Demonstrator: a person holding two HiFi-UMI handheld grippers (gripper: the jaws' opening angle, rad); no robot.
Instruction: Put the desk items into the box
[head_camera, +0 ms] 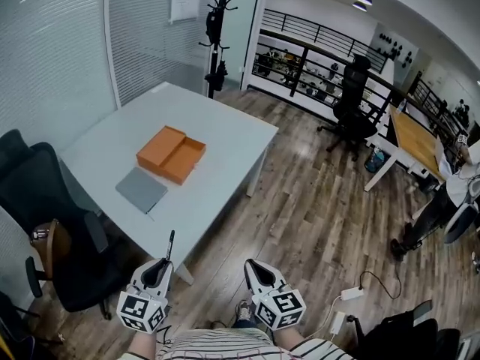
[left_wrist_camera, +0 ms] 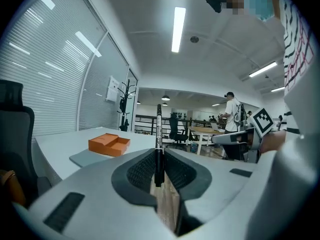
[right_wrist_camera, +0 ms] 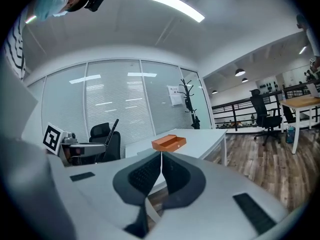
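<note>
Your left gripper [left_wrist_camera: 159, 157] clamps an upright pen [left_wrist_camera: 159, 131] between its jaws; your right gripper [right_wrist_camera: 161, 157] is closed, empty; box [head_camera: 171, 154] sits well apart on the desk [head_camera: 229, 137].

The box [head_camera: 171, 154] is orange all over. The flat pad [head_camera: 141, 190] is plain mid-grey, and the tabletop [head_camera: 225, 137] is pale grey-white. The pen [left_wrist_camera: 159, 134] is black with pale print on its barrel. The left gripper [head_camera: 165, 263] and right gripper [head_camera: 251, 265] are light grey with black ribbed pads and black-and-white square markers. The floor [head_camera: 315, 201] is brown-grey wood plank.
</note>
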